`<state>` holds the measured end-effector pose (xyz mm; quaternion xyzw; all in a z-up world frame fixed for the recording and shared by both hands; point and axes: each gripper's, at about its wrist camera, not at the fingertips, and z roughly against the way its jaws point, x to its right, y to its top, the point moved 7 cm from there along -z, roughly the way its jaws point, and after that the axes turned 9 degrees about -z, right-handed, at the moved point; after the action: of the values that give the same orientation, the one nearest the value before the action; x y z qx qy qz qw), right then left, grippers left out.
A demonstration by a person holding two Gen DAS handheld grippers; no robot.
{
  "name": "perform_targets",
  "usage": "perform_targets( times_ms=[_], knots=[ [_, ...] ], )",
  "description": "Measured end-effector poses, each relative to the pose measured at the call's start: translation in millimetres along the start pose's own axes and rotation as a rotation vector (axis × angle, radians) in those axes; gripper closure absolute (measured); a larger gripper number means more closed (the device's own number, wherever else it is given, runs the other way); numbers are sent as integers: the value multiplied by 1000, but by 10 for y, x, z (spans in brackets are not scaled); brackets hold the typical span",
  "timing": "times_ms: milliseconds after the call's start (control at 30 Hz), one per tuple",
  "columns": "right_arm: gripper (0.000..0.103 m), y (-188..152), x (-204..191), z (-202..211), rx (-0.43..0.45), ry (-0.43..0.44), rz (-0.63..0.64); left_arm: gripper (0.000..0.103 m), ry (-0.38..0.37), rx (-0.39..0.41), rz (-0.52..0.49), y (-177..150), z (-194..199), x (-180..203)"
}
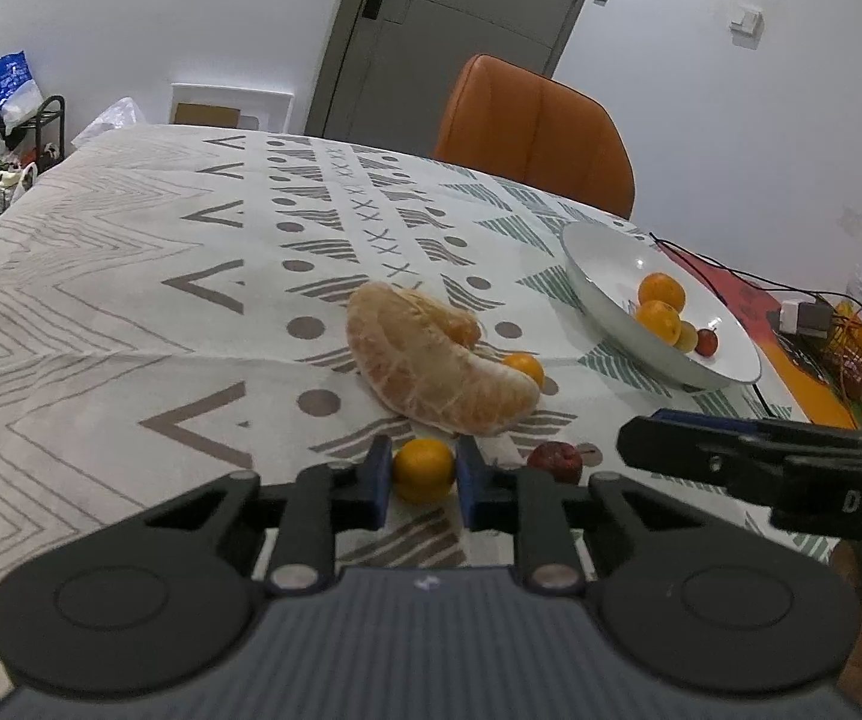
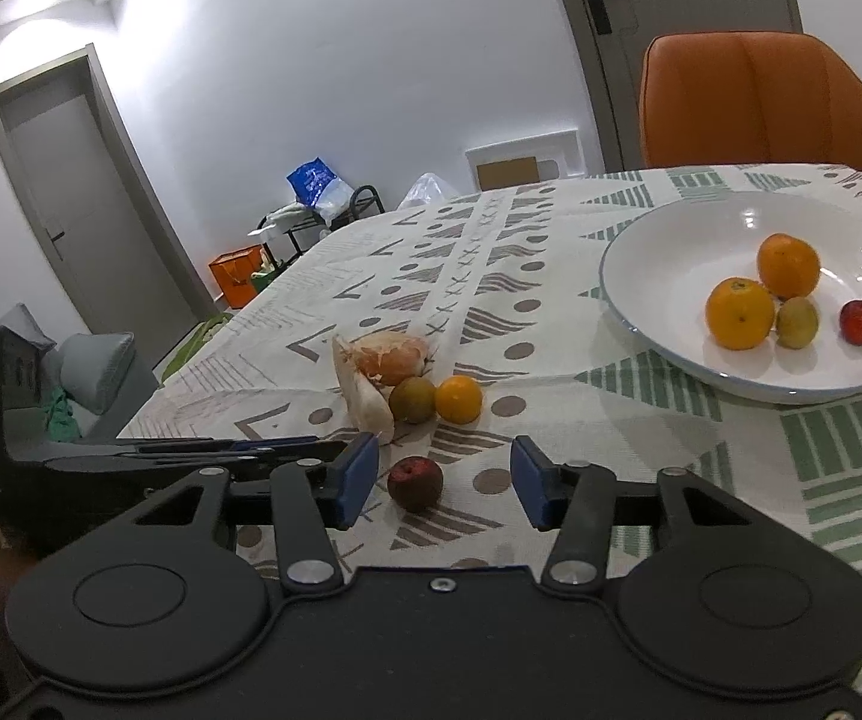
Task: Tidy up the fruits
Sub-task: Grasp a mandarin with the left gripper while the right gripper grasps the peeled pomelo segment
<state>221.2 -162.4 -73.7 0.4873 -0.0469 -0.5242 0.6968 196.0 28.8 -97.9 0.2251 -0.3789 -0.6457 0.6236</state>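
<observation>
Small orange (image 1: 423,470) clamped between blue pads; four fruits in white bowl (image 2: 659,252)

The tablecloth (image 2: 551,312) is white with grey and green geometric marks — chevrons, dots, stripes. The bowl (image 2: 659,252) is white with a blue rim, the chair (image 2: 755,102) orange.

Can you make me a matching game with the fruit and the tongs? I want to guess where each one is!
Things:
1. small orange
2. dark red fruit
3. peeled pomelo piece
4. little red fruit

Places:
A. in the white bowl
B. squeezed in the left tongs
C. on the cloth between the open right tongs
D. lying on the tablecloth, untouched

Pairs: 1-B, 2-C, 3-D, 4-A
</observation>
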Motion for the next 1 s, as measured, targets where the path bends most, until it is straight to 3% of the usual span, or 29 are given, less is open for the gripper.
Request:
perform_targets(
  times_ms=[333, 833, 967, 1000],
  knots=[
    [54, 22, -149, -192, -22, 23, 21, 82, 35, 21, 21, 50, 103, -202],
    [64, 37, -343, -484, -54, 13, 64, 82, 56, 52, 66, 62, 226, -475],
    [75, 16, -359, -546, -57, -10, 69, 82, 52, 57, 67, 62, 256, -497],
    [81, 6, -365, -553, -58, -13, 71, 82, 51, 59, 68, 61, 262, -505]
  ],
)
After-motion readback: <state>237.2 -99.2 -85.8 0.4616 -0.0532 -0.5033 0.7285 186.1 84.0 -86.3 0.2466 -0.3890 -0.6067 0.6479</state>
